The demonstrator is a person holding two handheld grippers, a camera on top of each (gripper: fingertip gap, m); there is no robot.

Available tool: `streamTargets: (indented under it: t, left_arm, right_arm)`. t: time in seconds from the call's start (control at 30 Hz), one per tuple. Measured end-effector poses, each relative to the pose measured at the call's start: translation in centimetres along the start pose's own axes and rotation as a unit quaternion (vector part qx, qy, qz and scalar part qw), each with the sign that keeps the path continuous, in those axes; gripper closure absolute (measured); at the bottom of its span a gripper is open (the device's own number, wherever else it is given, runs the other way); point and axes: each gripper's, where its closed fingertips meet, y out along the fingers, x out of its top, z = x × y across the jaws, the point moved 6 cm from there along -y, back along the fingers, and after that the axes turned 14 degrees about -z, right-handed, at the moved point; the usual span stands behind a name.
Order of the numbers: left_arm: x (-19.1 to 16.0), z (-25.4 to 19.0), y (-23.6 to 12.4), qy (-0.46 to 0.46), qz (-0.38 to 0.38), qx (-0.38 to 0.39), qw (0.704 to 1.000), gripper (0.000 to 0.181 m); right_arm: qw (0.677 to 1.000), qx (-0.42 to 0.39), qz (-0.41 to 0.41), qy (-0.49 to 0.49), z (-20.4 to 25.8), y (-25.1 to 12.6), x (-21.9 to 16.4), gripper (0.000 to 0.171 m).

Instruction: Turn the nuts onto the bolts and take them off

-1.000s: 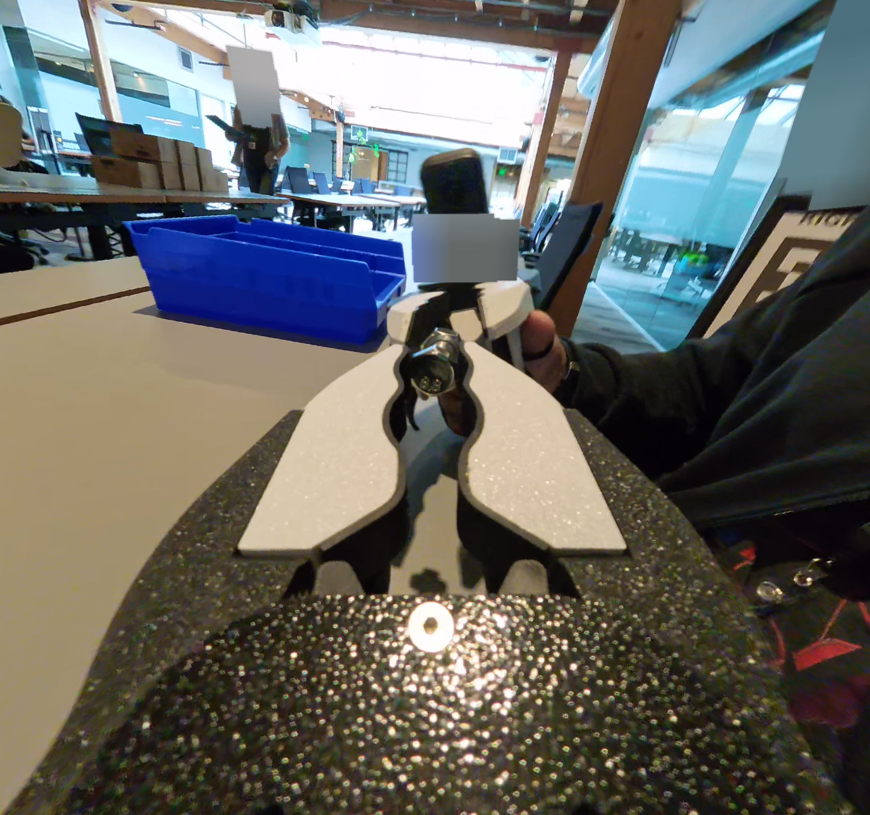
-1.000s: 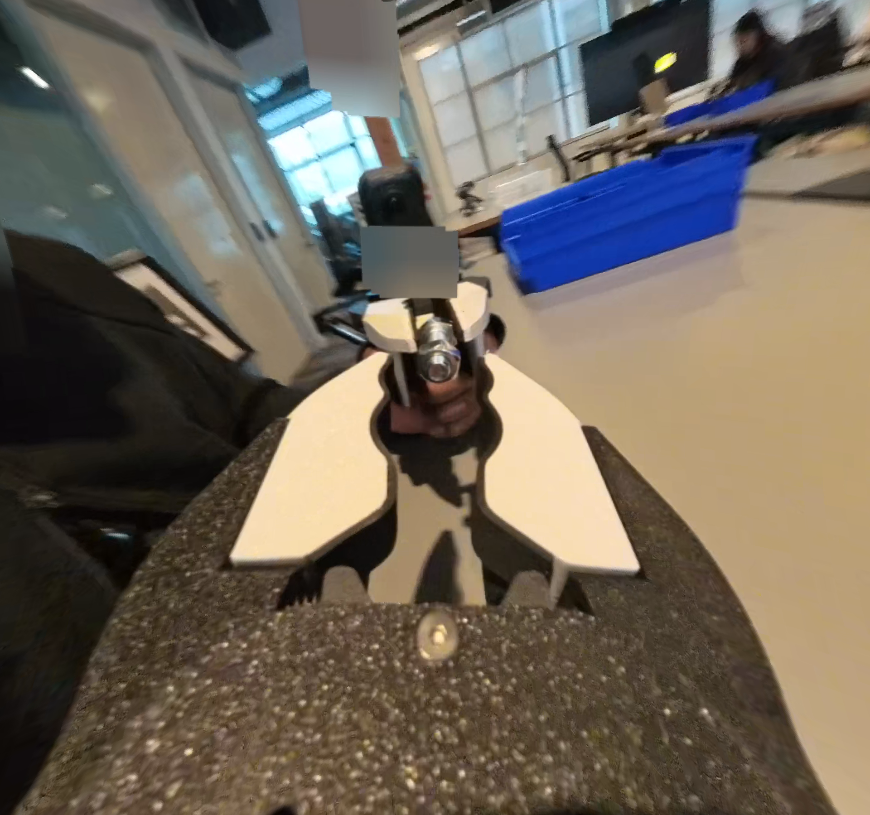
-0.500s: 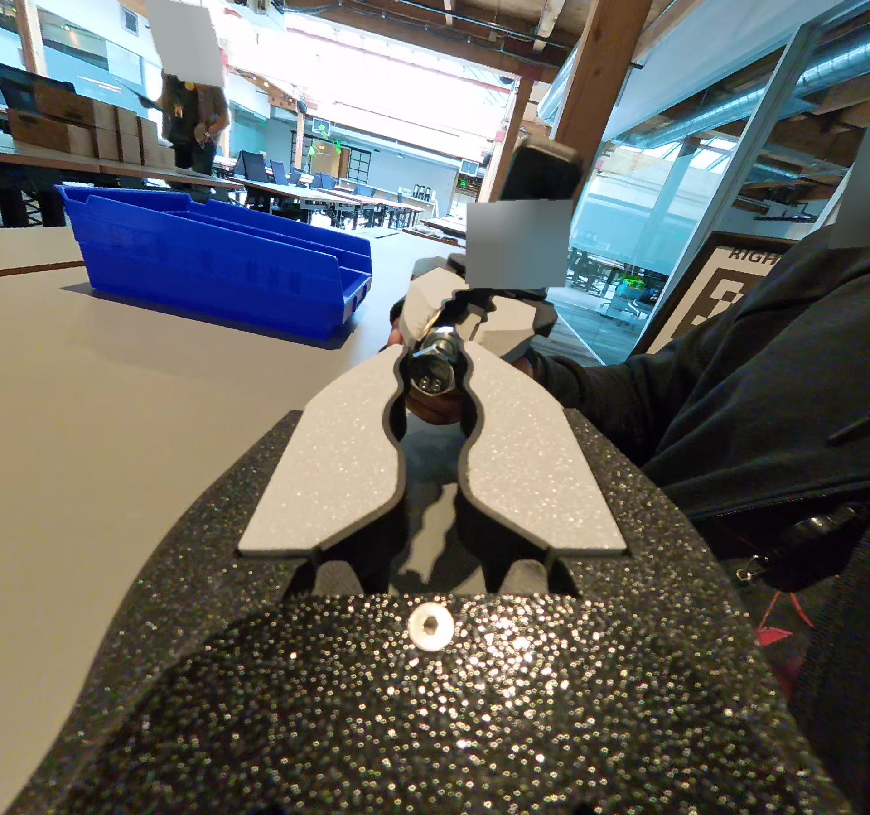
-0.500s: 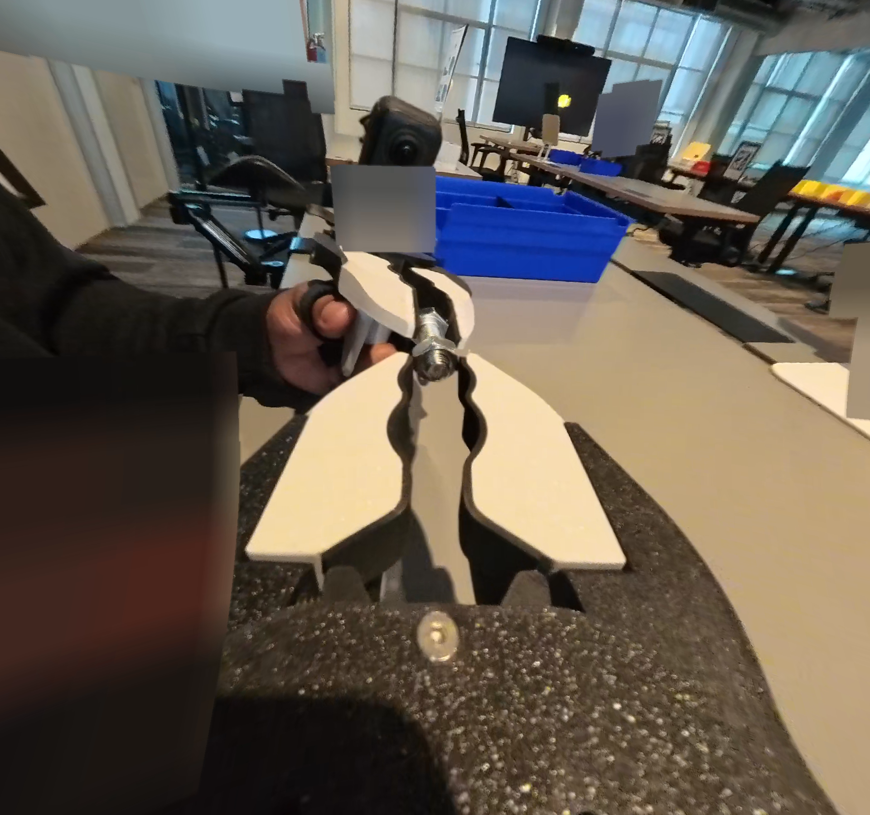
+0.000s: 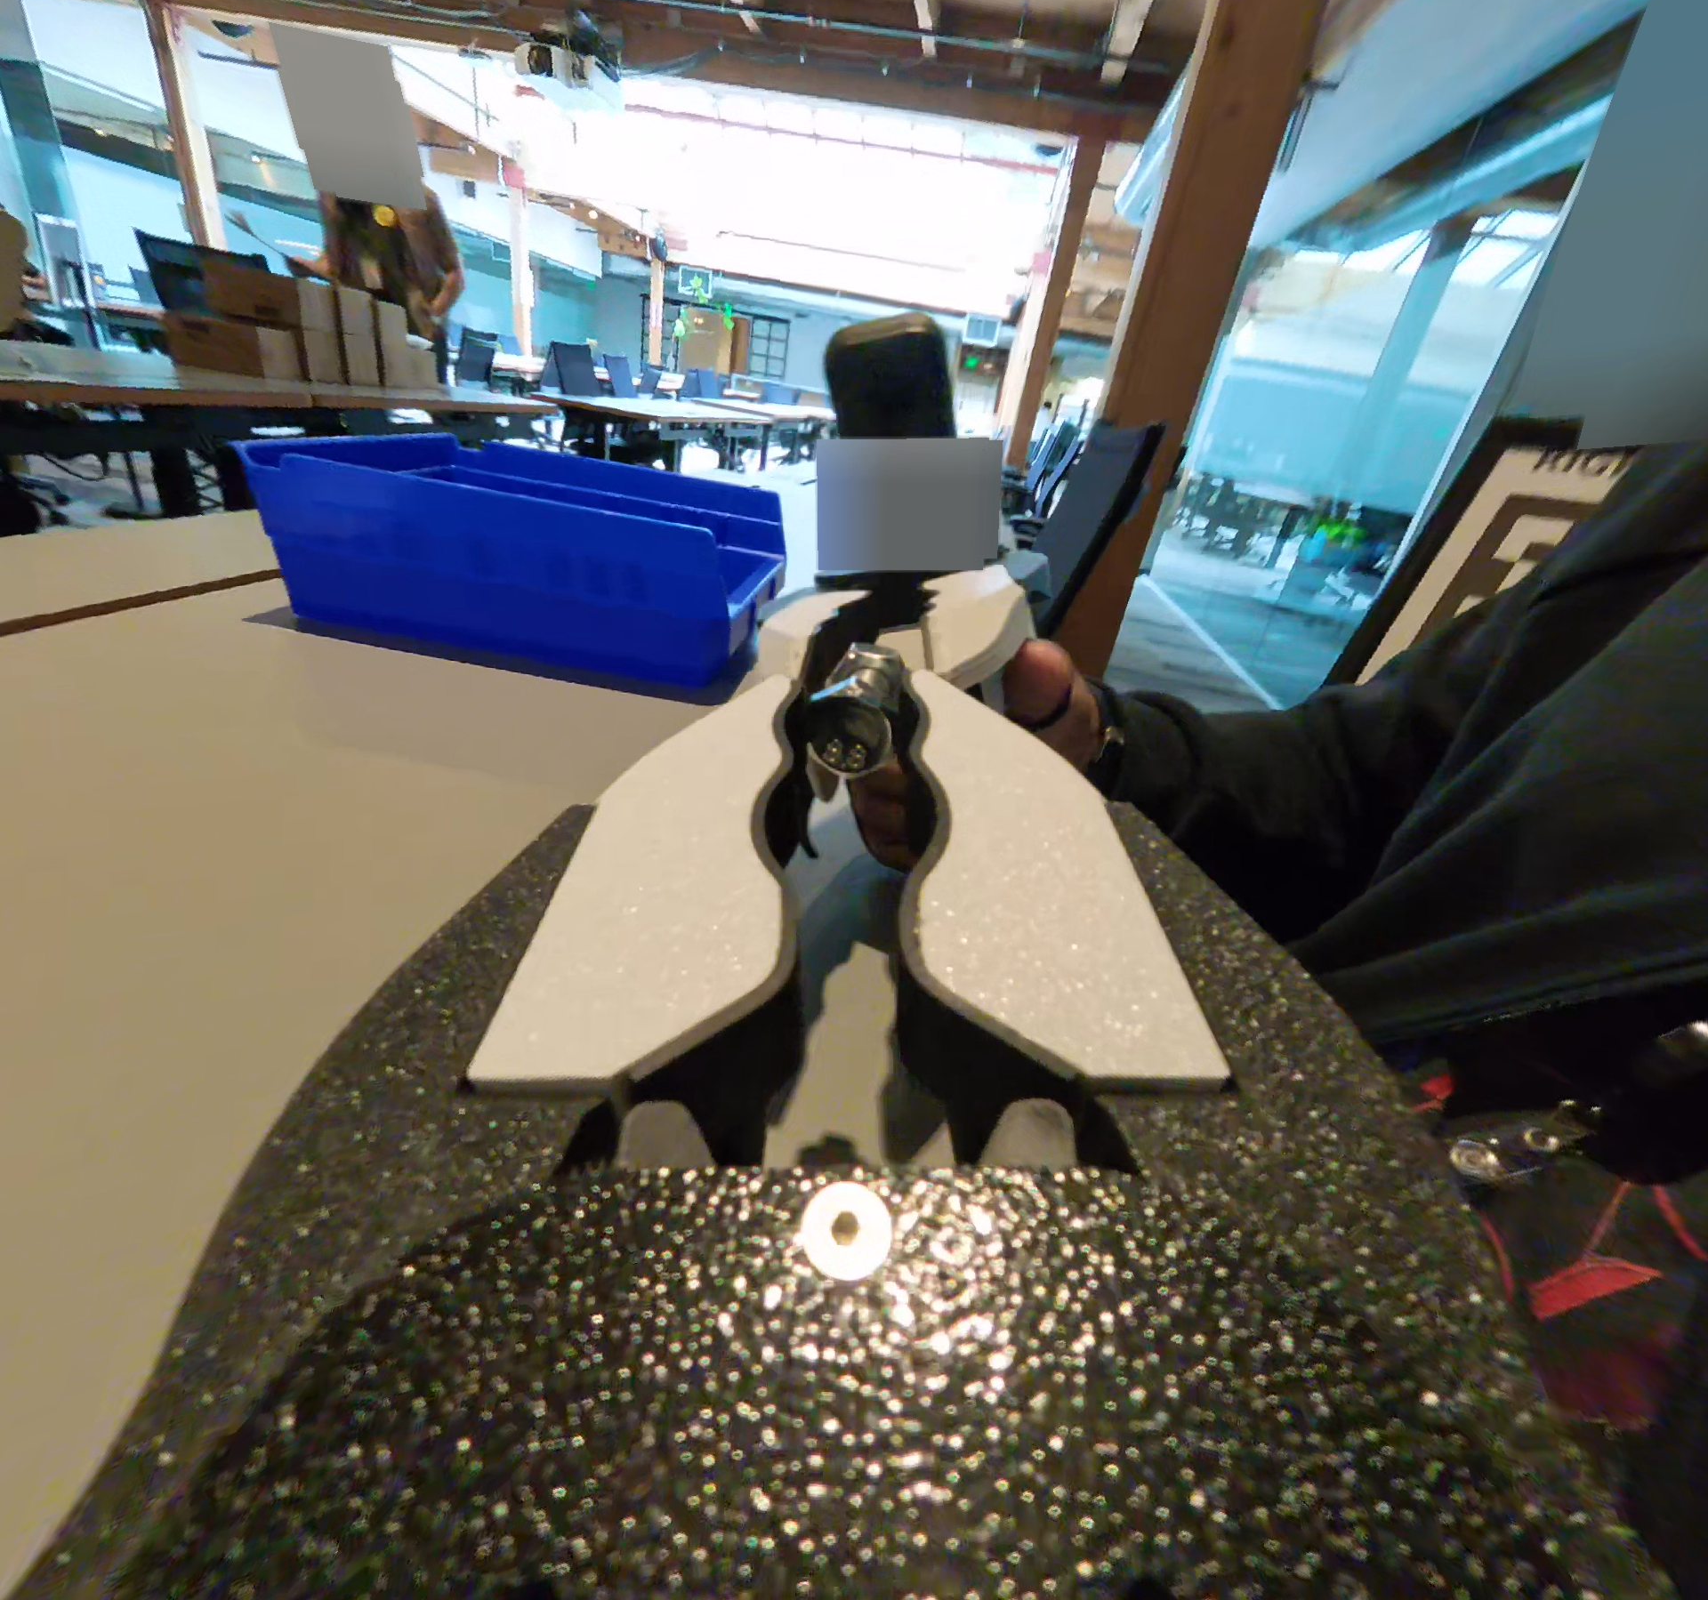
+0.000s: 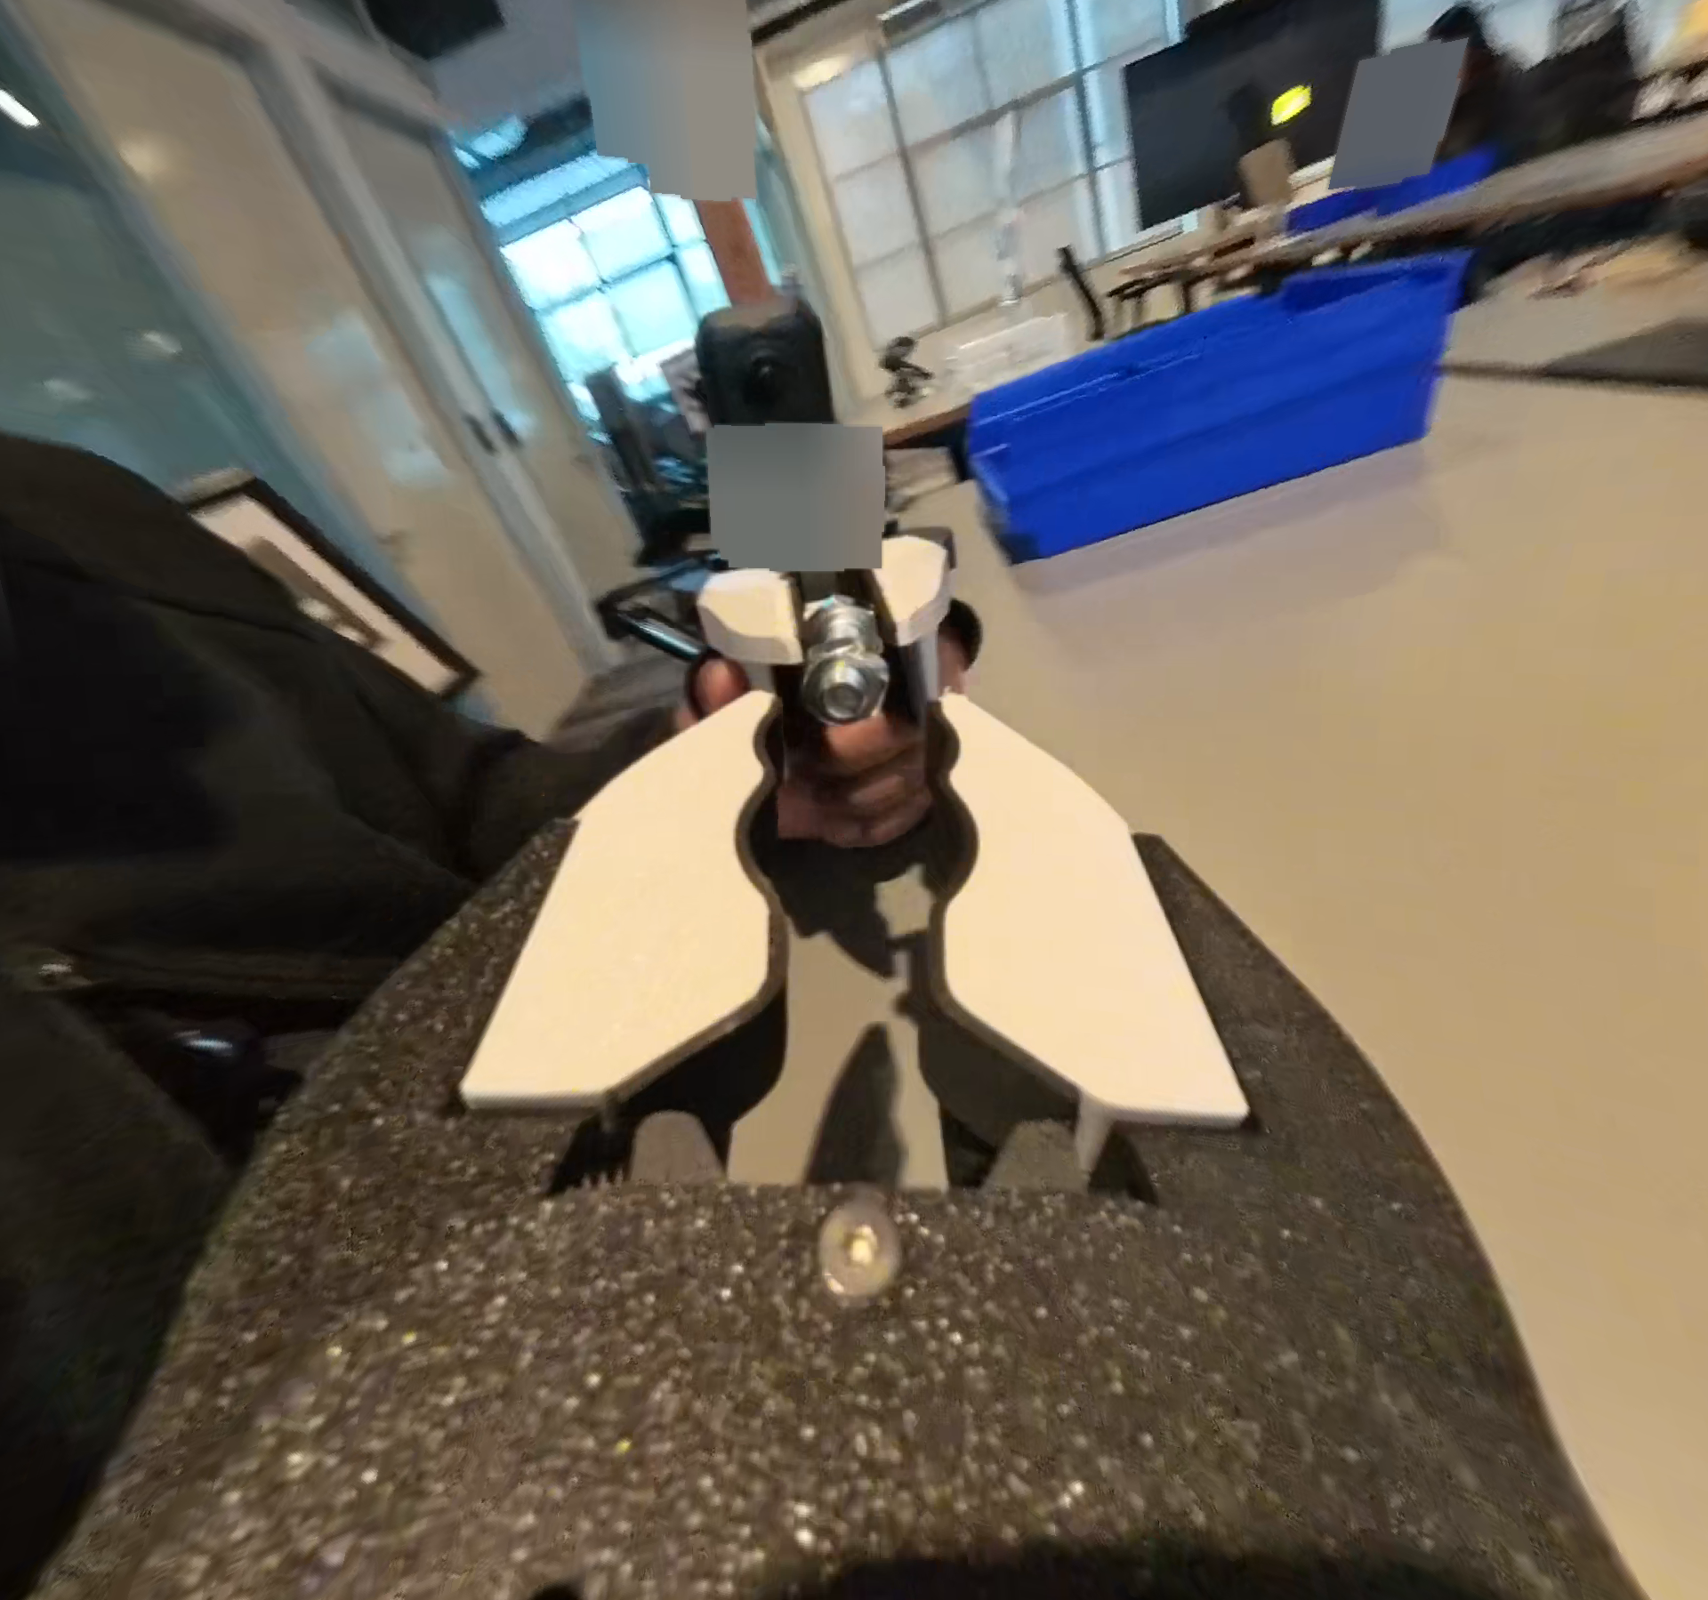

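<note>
The left gripper (image 5: 850,724) is pinching a silver hex bolt (image 5: 848,747) by its head, fingers narrow, at 12 o'clock. Facing it, the right gripper (image 6: 846,710) is apparently clamping the nut (image 6: 843,694) on the bolt's far end, though blur hides the contact. Beyond, at 11 o'clock, a blue bin (image 5: 518,553) is sitting on the grey table (image 5: 277,798).

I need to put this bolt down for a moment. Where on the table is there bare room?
Bare grey table lies between the left gripper and the blue bin; more lies beside the right gripper, before the bin. It is crowded where both jaws meet on the bolt and nut.
</note>
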Motion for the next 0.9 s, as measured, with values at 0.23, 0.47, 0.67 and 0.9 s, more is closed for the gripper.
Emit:
streamTargets:
  t: [0.23, 0.47, 0.67, 0.9]
  left_arm:
    - [-0.3, 0.1, 0.0, -0.059, -0.007, -0.023, 0.998, 0.164]
    - [-0.3, 0.2, 0.0, -0.073, -0.01, -0.028, 0.997, 0.164]
    - [-0.6, -0.3, 0.3, -0.049, 0.011, -0.037, 0.998, 0.164]
    - [-0.5, -1.5, 0.8, 0.085, 0.047, -0.039, 0.994, 0.164]
  right_arm:
    - [0.968, -0.052, 0.023, -0.246, 1.4, 0.2, 0.5, 0.143]
    - [0.946, -0.051, 0.054, -0.317, 2.1, 0.7, -0.3, 0.143]
    - [0.959, -0.04, 0.063, -0.274, 2.0, 0.7, -0.6, 0.151]
    - [0.998, 0.055, 0.02, 0.039, 1.1, 0.2, -0.5, 0.151]
